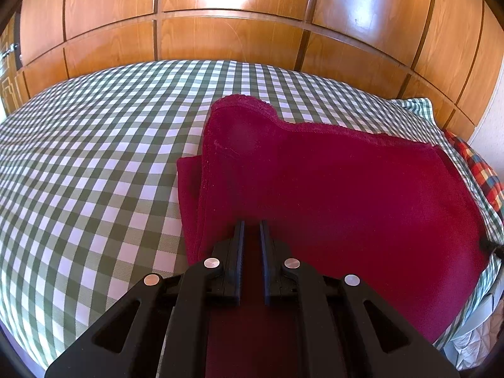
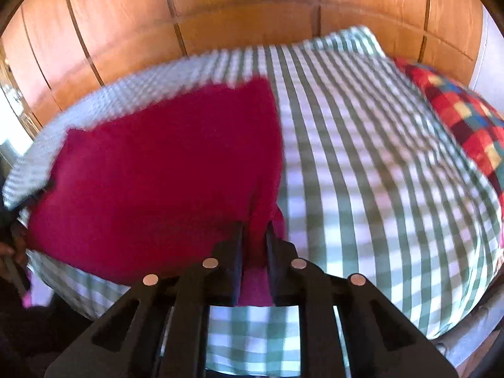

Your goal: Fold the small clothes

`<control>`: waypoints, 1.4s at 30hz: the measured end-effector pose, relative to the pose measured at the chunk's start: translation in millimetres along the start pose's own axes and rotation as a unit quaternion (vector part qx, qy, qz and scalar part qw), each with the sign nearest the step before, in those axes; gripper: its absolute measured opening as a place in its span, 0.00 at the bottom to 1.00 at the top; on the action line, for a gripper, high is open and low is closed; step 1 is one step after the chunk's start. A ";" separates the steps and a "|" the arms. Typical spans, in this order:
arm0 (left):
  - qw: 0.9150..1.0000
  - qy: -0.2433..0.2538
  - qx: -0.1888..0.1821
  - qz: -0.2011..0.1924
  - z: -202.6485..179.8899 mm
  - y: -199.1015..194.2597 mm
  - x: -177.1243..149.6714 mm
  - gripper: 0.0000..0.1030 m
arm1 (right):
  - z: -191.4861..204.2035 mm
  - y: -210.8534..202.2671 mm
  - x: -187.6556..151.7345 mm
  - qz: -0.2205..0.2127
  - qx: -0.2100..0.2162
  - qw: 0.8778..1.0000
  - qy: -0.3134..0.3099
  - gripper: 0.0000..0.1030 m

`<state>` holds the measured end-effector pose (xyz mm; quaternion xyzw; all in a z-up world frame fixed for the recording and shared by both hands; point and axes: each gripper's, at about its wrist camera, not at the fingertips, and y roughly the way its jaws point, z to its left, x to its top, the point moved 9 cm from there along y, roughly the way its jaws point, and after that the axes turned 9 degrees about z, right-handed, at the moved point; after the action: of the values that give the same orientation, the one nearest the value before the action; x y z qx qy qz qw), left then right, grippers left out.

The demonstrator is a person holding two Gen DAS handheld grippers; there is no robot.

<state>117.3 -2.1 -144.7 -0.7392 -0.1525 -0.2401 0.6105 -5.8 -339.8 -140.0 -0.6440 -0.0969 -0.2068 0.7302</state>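
Two close, downward-tilted wrist views, right perhaps blurred, sharing the red garment (image 1: 330, 189).

A bed (image 1: 94, 145) under a green-and-white checked cover fills the room's middle; behind it runs a glossy wooden panelled wardrobe (image 1: 233, 34) with bright light glaring off its doors; a red, blue and yellow plaid pillow (image 2: 456, 116) lies at the bed's edge

A dark red knitted garment (image 1: 330, 189) with a scalloped far edge lies on the green-and-white checked bed cover (image 1: 94, 157). The black left tongs (image 1: 252, 230) are closed on its near edge, glossy wooden wardrobe panels (image 1: 236, 31) behind the bed.
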 end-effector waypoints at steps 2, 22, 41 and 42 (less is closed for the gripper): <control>1.000 -0.001 0.001 0.000 -0.8 -0.7 0.0 0.07 | -0.3 1.8 -0.7 -0.005 0.013 1.000 0.013 0.14; 0.998 -0.003 -0.070 -0.010 -9.3 -30.6 -7.7 0.07 | 22.8 20.2 59.9 0.055 0.223 0.972 0.047 0.31; 0.990 -0.008 -0.137 0.024 -1.4 -16.2 -11.3 0.07 | 296.3 -77.9 113.7 0.020 0.306 0.943 -0.129 0.17; 0.989 -0.013 -0.143 0.025 -0.8 -16.0 -11.9 0.07 | 310.5 -69.8 112.7 0.027 0.303 0.943 -0.137 0.17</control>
<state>98.9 1.2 -137.7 -0.8253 -0.1061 -0.2347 0.5026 104.0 -61.3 16.0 -0.4168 -0.2366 -0.0576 0.8758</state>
